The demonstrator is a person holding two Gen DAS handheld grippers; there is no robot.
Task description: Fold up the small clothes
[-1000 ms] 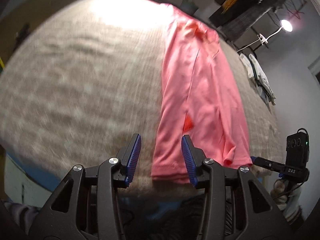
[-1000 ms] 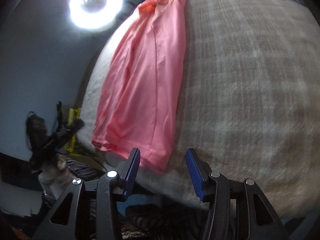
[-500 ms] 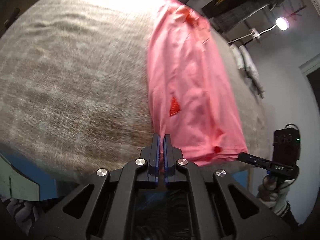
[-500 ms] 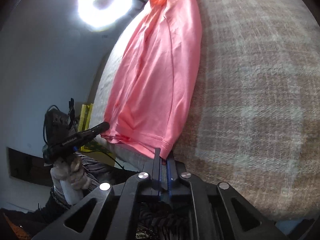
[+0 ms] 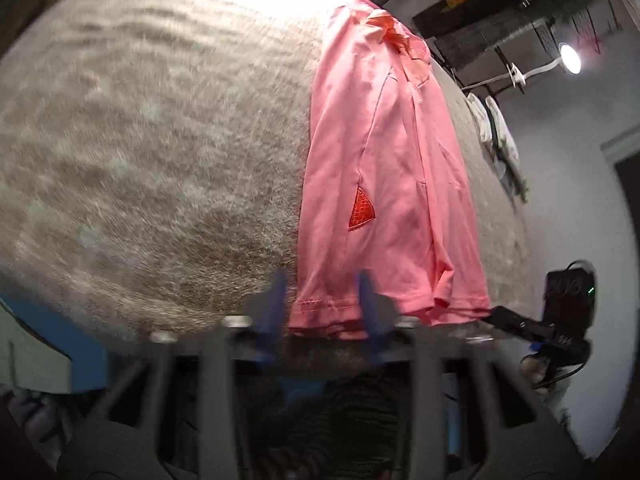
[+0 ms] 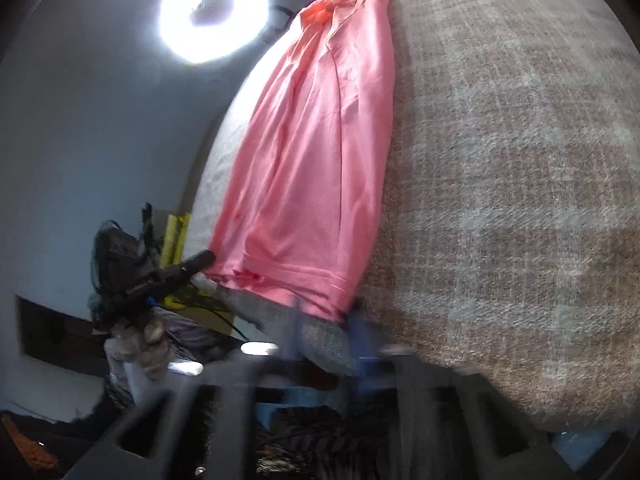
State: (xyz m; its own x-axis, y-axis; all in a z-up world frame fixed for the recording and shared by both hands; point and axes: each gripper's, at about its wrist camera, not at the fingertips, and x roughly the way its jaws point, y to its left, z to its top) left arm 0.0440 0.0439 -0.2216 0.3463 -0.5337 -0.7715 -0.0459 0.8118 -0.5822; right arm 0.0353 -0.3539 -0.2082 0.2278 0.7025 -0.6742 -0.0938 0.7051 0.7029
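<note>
A pink shirt (image 5: 384, 184), already folded into a long strip, lies on a woven grey tabletop (image 5: 160, 140), its long axis running straight away from both grippers and its hem at the near edge. The left gripper (image 5: 322, 312) straddles the hem's left corner with fingers apart, holding nothing, while the right gripper (image 6: 326, 328), also parted, sits just below the hem's right corner. Motion blur smears both sets of fingers, and the far collar end is hard to make out.
</note>
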